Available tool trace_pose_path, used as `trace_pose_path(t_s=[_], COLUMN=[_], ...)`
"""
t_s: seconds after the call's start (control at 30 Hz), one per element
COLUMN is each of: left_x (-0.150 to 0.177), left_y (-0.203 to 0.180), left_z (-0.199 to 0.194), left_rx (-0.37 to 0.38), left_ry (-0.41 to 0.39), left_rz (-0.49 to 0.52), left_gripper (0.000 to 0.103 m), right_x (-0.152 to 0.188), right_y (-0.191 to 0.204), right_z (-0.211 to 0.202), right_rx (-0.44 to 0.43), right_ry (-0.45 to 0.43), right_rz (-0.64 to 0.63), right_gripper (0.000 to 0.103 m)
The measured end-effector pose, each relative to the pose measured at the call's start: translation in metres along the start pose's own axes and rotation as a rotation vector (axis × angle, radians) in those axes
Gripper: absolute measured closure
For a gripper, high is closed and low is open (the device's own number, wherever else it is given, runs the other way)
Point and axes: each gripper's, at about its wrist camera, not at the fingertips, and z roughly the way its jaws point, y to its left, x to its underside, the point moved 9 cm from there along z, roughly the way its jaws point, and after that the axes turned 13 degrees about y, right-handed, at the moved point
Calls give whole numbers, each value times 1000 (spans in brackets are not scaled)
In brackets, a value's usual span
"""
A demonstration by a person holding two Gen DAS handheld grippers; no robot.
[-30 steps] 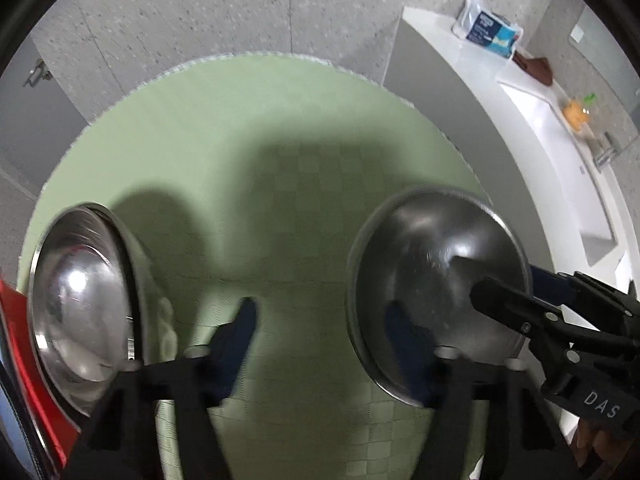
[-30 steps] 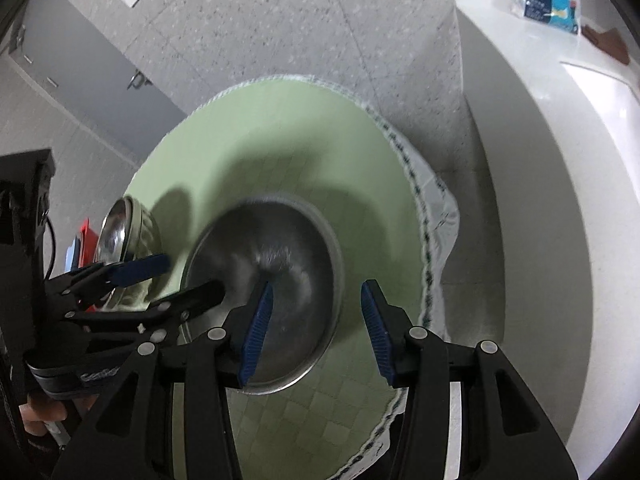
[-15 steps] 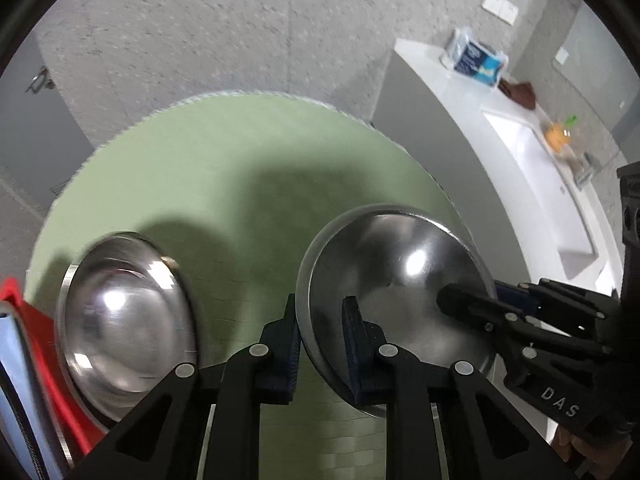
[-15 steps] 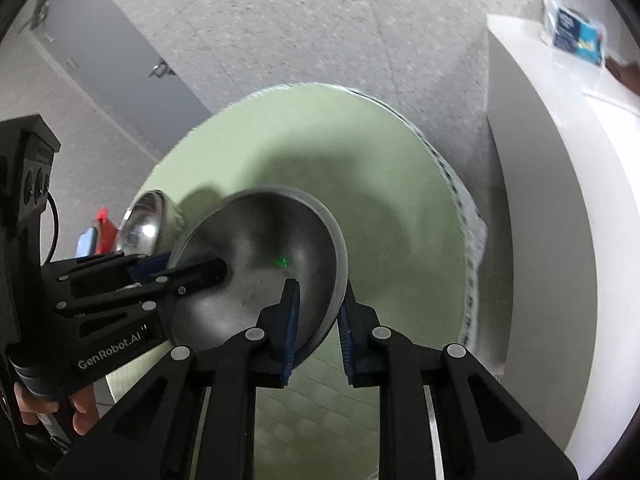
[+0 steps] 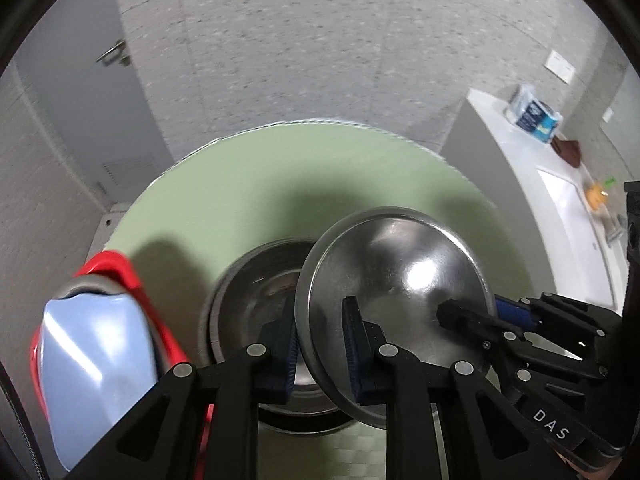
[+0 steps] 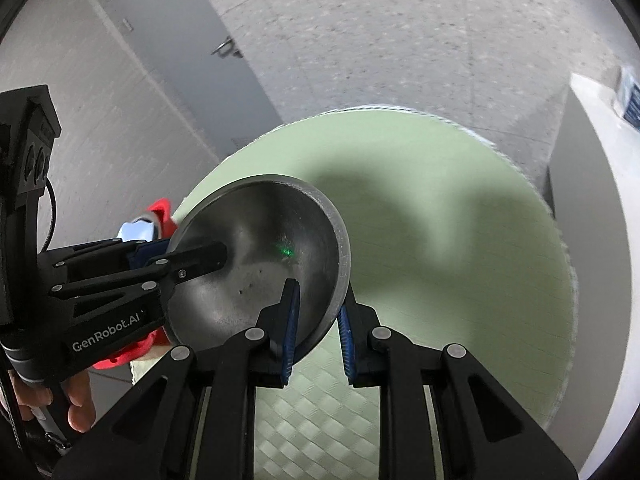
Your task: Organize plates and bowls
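A steel bowl (image 5: 396, 276) is held in the air over the round green table (image 5: 280, 176), gripped on two sides of its rim. My left gripper (image 5: 320, 336) is shut on its left rim. My right gripper (image 6: 316, 312) is shut on its right rim, and its fingers (image 5: 472, 320) show in the left wrist view. The bowl also shows in the right wrist view (image 6: 256, 256). A second steel bowl (image 5: 256, 304) sits on the table just behind and left of the held bowl, partly hidden by it.
A red rack (image 5: 120, 272) holding a pale blue plate (image 5: 96, 368) stands at the table's left edge. A white counter (image 5: 532, 168) with a sink and a blue packet (image 5: 532, 114) runs along the right. Grey cabinet doors (image 6: 168, 40) stand to the left.
Both grippers have lifted the steel bowl and carried it left toward the second bowl and the red rack. The rack and blue plate have come into view.
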Motion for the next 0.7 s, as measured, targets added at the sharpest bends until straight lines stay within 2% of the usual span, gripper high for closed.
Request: trace_pose_path(t_s=[0.1, 0.43, 0.63, 0.7], left_x=[8, -1, -10, -11], left_y=[5, 25, 30, 31], left_z=[-1, 26, 44, 49], left_rx=[-3, -8, -6, -9], left_ry=[8, 73, 99, 106], left_rz=[-18, -10, -1, -2], left_gripper=[87, 84, 82, 78], right_x=[-2, -2, -2, -1], right_y=[10, 27, 31, 32], right_z=[8, 31, 31, 31], right_rx=[3, 41, 89, 108], right_ry=[14, 59, 45, 44], right_rz=[-15, -25, -25, -27], right_gripper=[85, 83, 82, 82])
